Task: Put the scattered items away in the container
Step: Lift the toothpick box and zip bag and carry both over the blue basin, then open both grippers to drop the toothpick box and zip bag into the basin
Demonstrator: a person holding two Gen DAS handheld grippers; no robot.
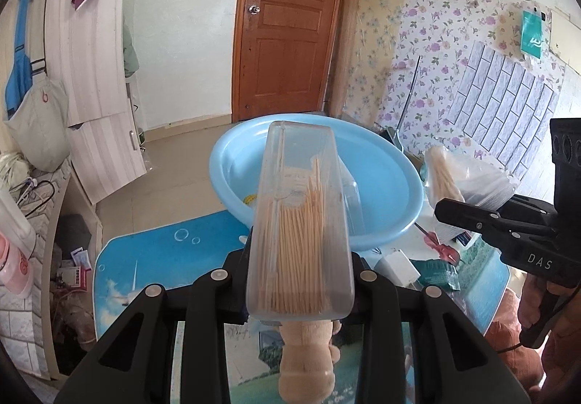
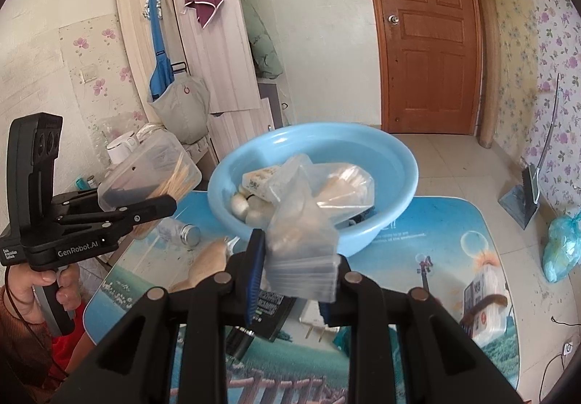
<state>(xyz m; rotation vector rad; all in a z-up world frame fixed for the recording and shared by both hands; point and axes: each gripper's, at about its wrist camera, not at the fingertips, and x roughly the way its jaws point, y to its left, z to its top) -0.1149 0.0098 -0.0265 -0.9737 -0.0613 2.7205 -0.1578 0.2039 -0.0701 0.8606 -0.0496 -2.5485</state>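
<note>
Two loads are hanging near the blue basin (image 2: 395, 164): the left claw (image 1: 299, 280) is clenching a toothpick box (image 1: 299, 222), the right claw (image 2: 296, 273) a stack of zip bags (image 2: 303, 244). Both claws are heading for the same rim from 6 o'clock, so they may be colliding, or the slick bags may be slipping onto the tabletop (image 2: 428, 240).

clear toothpick box (image 1: 299, 222) above blue basin (image 1: 385, 186)

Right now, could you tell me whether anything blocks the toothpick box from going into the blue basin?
Nothing visible does. The left tongs hold the toothpick box near the blue basin; the basin's open top looks clear on that side.
</note>
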